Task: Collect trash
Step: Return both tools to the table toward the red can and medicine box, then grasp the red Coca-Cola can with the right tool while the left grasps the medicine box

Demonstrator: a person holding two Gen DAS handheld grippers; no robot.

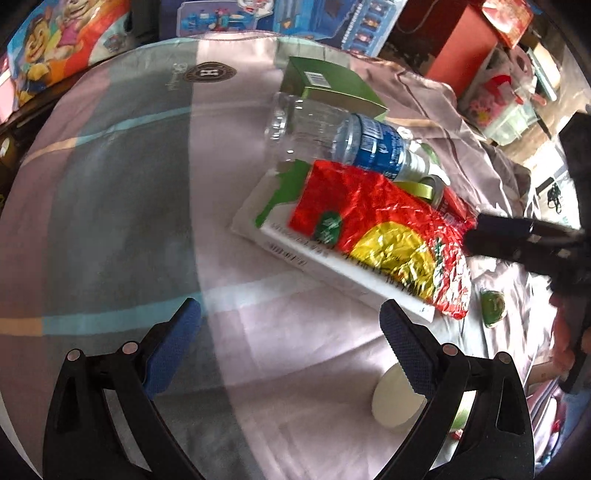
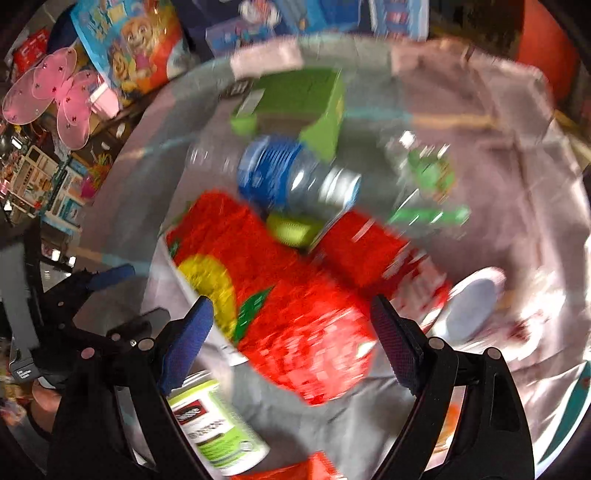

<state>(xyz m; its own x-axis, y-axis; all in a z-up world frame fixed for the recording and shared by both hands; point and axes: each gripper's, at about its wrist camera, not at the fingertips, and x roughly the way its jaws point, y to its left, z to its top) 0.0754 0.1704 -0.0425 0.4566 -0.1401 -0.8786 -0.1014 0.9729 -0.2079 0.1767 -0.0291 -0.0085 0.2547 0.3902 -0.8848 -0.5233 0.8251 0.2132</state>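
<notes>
A pile of trash lies on a pink and grey cloth (image 1: 122, 206). A crinkled red and yellow foil bag (image 1: 384, 229) rests on a flat white and green box (image 1: 275, 206). Behind them lie a plastic bottle with a blue label (image 1: 373, 144), a clear jar (image 1: 291, 125) and a green carton (image 1: 328, 85). My left gripper (image 1: 291, 328) hovers open over bare cloth just short of the flat box. My right gripper (image 2: 295, 317) is open above the foil bag (image 2: 288, 266), with nothing pressed between its pads. The right wrist view is blurred.
A white supplement bottle with a green label (image 2: 218, 424) lies by the right gripper's left finger. A white round lid (image 2: 472, 306) and a small green object (image 1: 493, 306) sit to the right. Toy boxes (image 1: 221, 14) and clutter line the cloth's far edge.
</notes>
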